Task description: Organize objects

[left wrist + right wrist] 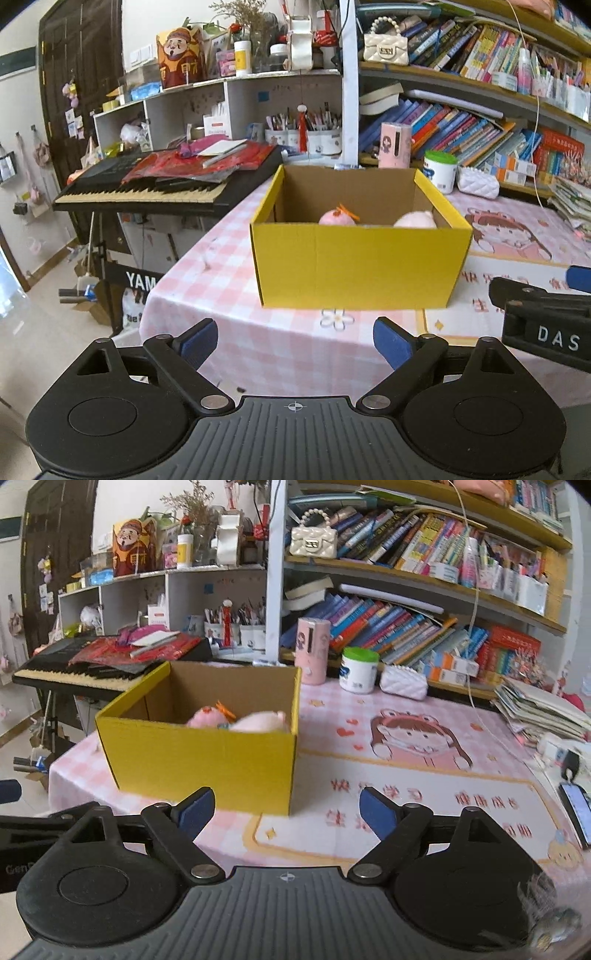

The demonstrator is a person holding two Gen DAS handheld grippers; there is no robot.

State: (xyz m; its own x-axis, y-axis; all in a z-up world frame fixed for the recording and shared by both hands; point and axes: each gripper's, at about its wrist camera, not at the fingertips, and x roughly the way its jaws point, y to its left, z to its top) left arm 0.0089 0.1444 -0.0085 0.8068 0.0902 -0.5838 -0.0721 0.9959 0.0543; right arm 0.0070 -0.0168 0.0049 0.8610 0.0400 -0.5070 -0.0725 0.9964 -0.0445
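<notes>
From my end the yellow box is plainly cardboard, matt yellow outside and raw brown inside. The two pink toys in it look like soft fuzzy plush. The tablecloth reads as a smooth printed cloth with pink checks, slight sheen. My left gripper is matt black plastic with ribbed grey housing, shiny metal pivot pins and blue rubbery-looking pads; the right gripper looks the same. The white quilted purse looks glossy, leather-like. The tub is smooth white plastic with a green lid.
</notes>
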